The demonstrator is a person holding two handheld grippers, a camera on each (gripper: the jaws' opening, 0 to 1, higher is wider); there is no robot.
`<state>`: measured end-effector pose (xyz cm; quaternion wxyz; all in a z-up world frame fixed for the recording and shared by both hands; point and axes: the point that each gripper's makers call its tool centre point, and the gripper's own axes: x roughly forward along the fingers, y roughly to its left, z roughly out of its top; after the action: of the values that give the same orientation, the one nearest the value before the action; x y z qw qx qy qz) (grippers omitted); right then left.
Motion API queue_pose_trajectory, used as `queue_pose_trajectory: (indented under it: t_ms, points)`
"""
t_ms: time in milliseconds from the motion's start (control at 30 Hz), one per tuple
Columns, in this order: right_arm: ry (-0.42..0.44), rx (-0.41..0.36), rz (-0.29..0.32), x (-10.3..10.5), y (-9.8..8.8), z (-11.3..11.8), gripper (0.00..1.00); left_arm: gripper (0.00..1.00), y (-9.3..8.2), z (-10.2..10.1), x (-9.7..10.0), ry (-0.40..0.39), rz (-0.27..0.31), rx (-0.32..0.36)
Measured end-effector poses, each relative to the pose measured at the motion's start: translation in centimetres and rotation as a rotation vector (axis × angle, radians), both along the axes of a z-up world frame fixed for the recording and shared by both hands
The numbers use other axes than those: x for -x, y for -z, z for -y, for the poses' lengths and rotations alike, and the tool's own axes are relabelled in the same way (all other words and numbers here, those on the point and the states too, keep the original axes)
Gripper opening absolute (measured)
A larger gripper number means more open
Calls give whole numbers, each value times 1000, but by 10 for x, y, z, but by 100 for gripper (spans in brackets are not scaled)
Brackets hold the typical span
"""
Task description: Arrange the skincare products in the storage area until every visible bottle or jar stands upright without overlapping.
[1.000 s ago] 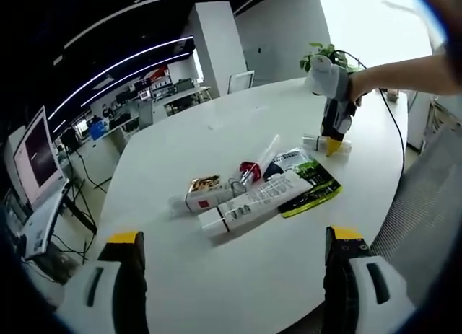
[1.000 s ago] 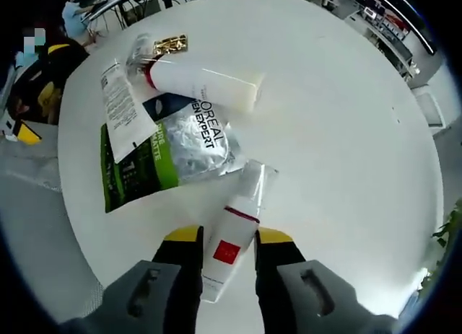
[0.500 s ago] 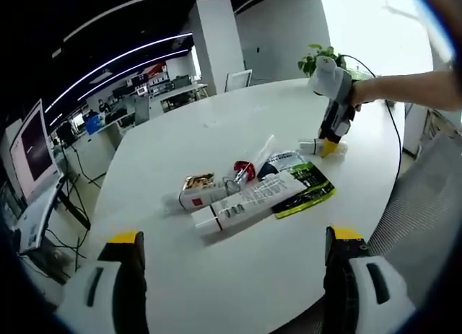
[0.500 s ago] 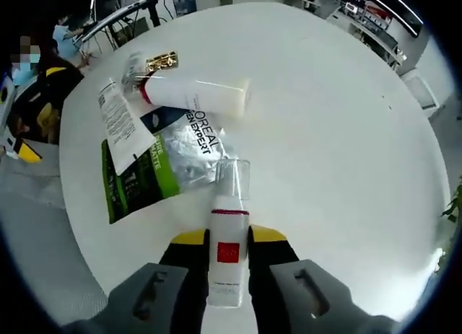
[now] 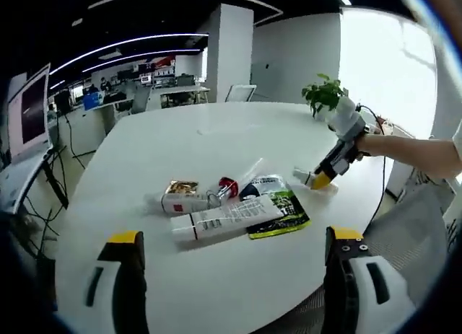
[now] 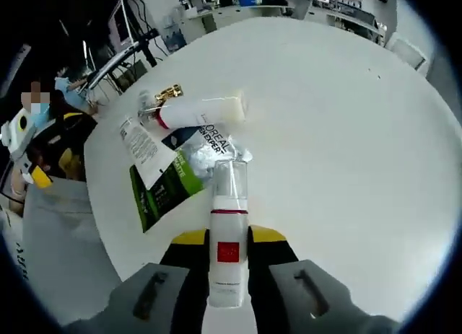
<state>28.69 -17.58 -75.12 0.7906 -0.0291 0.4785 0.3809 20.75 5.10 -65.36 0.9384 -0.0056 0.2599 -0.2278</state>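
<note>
The right gripper (image 6: 229, 240) is gripping a slim white bottle with a red square label and clear cap (image 6: 228, 240); its yellow-tipped fingers (image 6: 189, 239) are pressing on both sides of the body. The cap is pointing away from the camera, toward the other products. In the left gripper view the right gripper (image 5: 323, 177) is working low at the far edge of the round white surface (image 5: 144, 154), with the bottle (image 5: 303, 177) apparently lying nearly flat; the grip on the body suggests it is being readied for tipping upright.

The left gripper (image 5: 234, 240) is holding nothing, its fingers (image 5: 124, 240) standing wide apart, near the surface edge and well apart from the products.

The remaining products are lying in a cluster: a white tube with a red collar and gold cap (image 6: 198, 111), a long white printed tube (image 5: 220, 218) and a green and silver foil sachet (image 6: 180, 172), which are overlapping one another. None is standing upright, so the task is judged to be at an early stage.

The bottle's base is hidden between the fingers, and whether it is touching the surface cannot be determined. Small print on the sachet is not legible.
</note>
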Motion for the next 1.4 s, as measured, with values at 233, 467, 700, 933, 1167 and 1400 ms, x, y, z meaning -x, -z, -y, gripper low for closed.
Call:
queue_pose_trajectory:
  t_ms: [233,467,700,933,1167,1400]
  points:
    - [46,-209,13,13,-19,-9,19,99,-4,10,-7,14,14,-7]
    - [49,-228,68,27,-28,-12,19,99,-13,31,-13,65,6,63]
    - [64,-271,154,40,-45,-22,19,99,-23,62,-26,132,9,95]
    - [45,-246,250,41,-60,-24,19,98,-26,97,-36,216,7,158]
    - [50,-246,293,39,-67,-18,19,90,-29,126,-37,267,-27,254]
    - [41,-238,339,42,-72,-19,19,74,-24,148,-40,317,-60,290]
